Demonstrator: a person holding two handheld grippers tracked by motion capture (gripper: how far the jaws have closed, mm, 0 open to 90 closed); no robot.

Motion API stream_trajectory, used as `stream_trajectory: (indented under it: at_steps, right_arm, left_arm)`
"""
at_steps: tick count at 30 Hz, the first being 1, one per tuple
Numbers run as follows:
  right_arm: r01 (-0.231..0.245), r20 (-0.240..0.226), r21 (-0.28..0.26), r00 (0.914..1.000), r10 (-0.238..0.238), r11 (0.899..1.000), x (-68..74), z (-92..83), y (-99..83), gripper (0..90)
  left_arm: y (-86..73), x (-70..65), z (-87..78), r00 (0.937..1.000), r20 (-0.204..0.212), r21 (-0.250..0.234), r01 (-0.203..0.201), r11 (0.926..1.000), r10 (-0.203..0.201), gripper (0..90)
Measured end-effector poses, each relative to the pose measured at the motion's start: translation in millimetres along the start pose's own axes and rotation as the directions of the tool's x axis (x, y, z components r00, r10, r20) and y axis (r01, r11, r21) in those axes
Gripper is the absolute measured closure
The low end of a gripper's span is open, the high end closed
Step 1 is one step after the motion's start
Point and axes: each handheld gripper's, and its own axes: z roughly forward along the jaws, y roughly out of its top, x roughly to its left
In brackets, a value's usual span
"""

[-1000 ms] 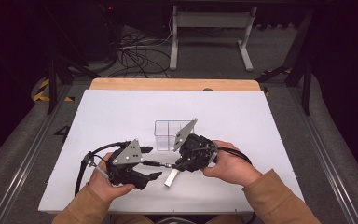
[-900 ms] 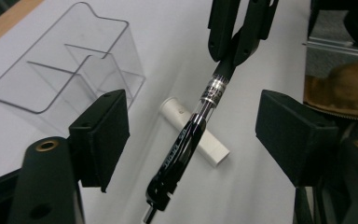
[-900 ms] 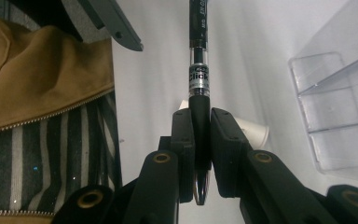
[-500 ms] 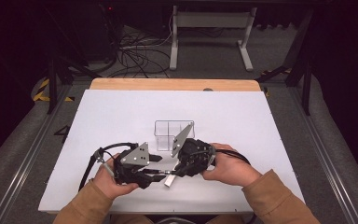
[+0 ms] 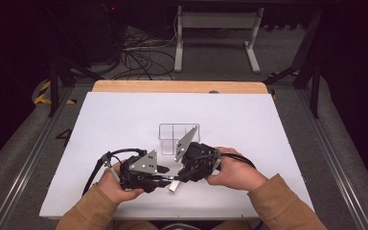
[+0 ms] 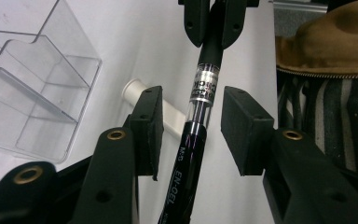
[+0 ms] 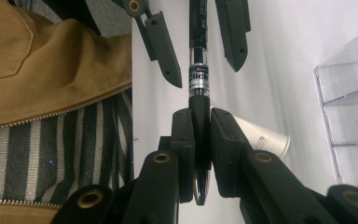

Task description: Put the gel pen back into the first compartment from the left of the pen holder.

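A black gel pen (image 6: 200,121) with a clear, silver-banded middle runs between the two grippers, low over the white table (image 5: 249,129). My right gripper (image 7: 200,126) is shut on the pen's black rubber grip (image 7: 199,109). My left gripper (image 6: 191,126) is open, its pads (image 6: 147,126) standing apart on either side of the pen's barrel without touching it. In the high view the left gripper (image 5: 160,179) and the right gripper (image 5: 184,176) meet tip to tip near the table's front edge. A short white cylinder (image 7: 265,135) lies on the table under the pen.
A clear plastic divided organiser (image 5: 178,132) stands just behind the grippers, also seen as the clear organiser (image 6: 32,93) beside the left jaw. The person's tan sleeve (image 7: 51,70) and striped clothing are close by. Cables and a stand lie on the floor beyond the table.
The left gripper has slid to the right toward the right gripper, and its jaws now straddle the pen. The right hand has held nearly still.
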Motion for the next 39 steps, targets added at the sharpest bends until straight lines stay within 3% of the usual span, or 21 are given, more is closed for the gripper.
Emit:
stream_trajectory:
  at_steps: [8, 17, 27, 29, 34, 36, 39]
  right_arm:
    - [0.004, -0.02, -0.006, 0.9998, -0.004, 1.0, -0.8, 2.9, 2.2, 80.4]
    - [0.021, -0.029, -0.009, 0.9994, -0.021, 1.0, 0.2, 4.5, 1.8, 79.8]
    - [0.059, -0.016, -0.033, 0.9981, -0.06, 0.998, 0.5, 4.4, 2.8, 78.5]
    - [0.07, 0.002, -0.054, 0.9976, -0.07, 0.996, 0.1, 2.9, 2.3, 73.6]
    - [0.042, 0.03, -0.133, 0.9988, -0.038, 0.99, -2.2, -5.9, -2.5, 58.5]
    - [0.039, 0.067, -0.179, 0.9974, -0.028, 0.983, -0.2, -11.1, -5.6, 49.2]
    - [0.034, 0.125, -0.267, 0.9922, -0.001, 0.963, 2.6, -20.4, -11.5, 38.6]
  left_arm:
    - [-0.3, -2.3, 3.7, 0.9993, -0.009, 0.062, -0.037, 0.9974, 0.038, 72.6]
    - [0.1, -3.2, 4.8, 0.9968, 0.037, 0.087, -0.074, 0.9935, 0.071, 78.6]
    - [-0.2, -1.4, 1.4, 0.9973, 0.046, 0.093, -0.061, 0.9938, 0.057, 79.4]
    - [-0.7, -0.3, 0.5, 0.9977, 0.043, 0.086, -0.057, 0.9947, 0.053, 79.4]
    - [-1.9, 3.5, -3.9, 0.9993, 0.017, 0.055, -0.036, 0.9978, 0.035, 79.4]
    - [-2.7, 5.0, -6.7, 0.9999, 0.008, 0.043, -0.014, 0.999, 0.013, 79.3]
    - [-3.1, 7.9, -8.8, 1.0, -0.003, 0.019, -0.005, 0.9998, 0.005, 79.3]
